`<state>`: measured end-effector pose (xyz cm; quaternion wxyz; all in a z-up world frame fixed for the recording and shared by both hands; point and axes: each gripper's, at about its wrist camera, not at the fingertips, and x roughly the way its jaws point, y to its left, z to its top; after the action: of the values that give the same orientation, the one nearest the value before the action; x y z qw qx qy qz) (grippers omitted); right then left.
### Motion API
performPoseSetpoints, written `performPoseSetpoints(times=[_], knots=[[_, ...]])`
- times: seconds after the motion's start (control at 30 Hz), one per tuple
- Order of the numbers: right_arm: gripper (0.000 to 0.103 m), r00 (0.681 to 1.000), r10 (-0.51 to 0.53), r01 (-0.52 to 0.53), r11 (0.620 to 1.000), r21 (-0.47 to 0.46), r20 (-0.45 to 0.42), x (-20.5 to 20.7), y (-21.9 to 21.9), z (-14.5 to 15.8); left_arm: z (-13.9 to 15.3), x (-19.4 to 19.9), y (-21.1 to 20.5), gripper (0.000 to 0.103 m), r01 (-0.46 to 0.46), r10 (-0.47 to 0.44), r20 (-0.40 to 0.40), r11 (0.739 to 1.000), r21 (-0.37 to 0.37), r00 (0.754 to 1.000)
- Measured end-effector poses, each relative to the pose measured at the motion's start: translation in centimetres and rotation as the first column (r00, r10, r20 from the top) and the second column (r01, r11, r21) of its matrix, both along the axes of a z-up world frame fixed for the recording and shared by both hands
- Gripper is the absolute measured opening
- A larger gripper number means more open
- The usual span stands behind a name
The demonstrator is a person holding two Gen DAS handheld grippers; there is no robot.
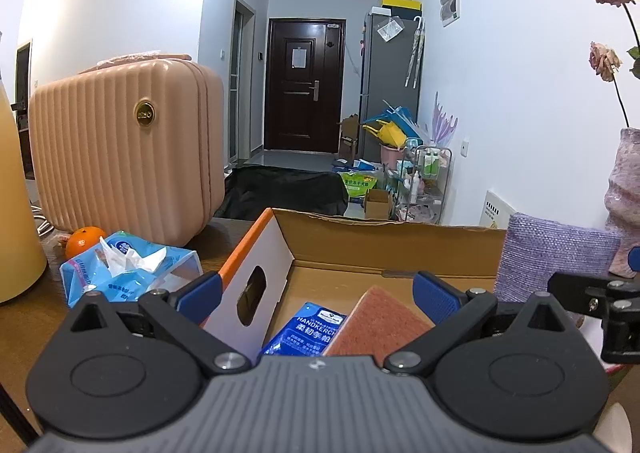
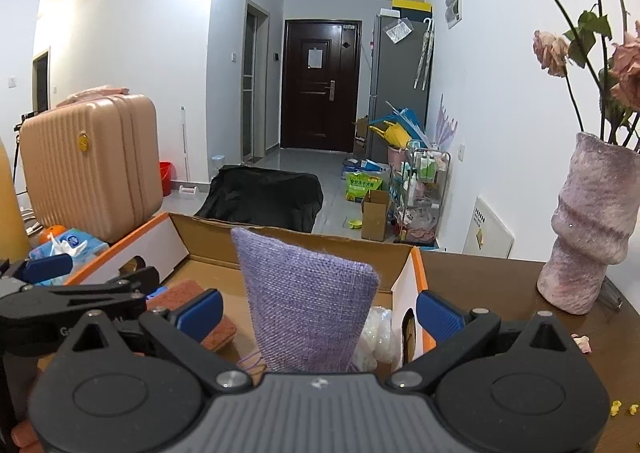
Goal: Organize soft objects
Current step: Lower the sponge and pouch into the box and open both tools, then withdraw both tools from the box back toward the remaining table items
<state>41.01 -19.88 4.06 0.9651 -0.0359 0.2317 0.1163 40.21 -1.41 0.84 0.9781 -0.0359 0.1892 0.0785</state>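
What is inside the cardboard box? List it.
Inside the cardboard box: a blue handkerchief pack, an orange-brown sponge, a purple woven pouch, something white and crumpled beside it. The pouch and tools hide the remaining floor.

The box point(image 2: 304, 249) is open on top; inside, a purple pouch point(image 2: 308, 313) stands upright at 12 o'clock, a vase point(image 2: 588, 229) at 2 o'clock, a suitcase point(image 2: 92, 165) at 10.

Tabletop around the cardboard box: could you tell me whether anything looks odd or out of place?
Yes. Dried petals and yellow crumbs lie scattered on the table near the vase, seemingly shed by wilted flowers. An orange sits beside the tissue pack.
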Motion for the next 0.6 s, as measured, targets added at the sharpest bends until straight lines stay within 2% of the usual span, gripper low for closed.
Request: performPoseSetpoints(times=[0.6], knots=[[0.103, 1.000, -0.002, 0.002, 1.000, 0.016, 0.017, -4.5, -0.9, 0.3, 0.3, -4.4, 0.0, 0.103, 0.005, -0.005, 0.016, 1.000, 0.006, 1.000]])
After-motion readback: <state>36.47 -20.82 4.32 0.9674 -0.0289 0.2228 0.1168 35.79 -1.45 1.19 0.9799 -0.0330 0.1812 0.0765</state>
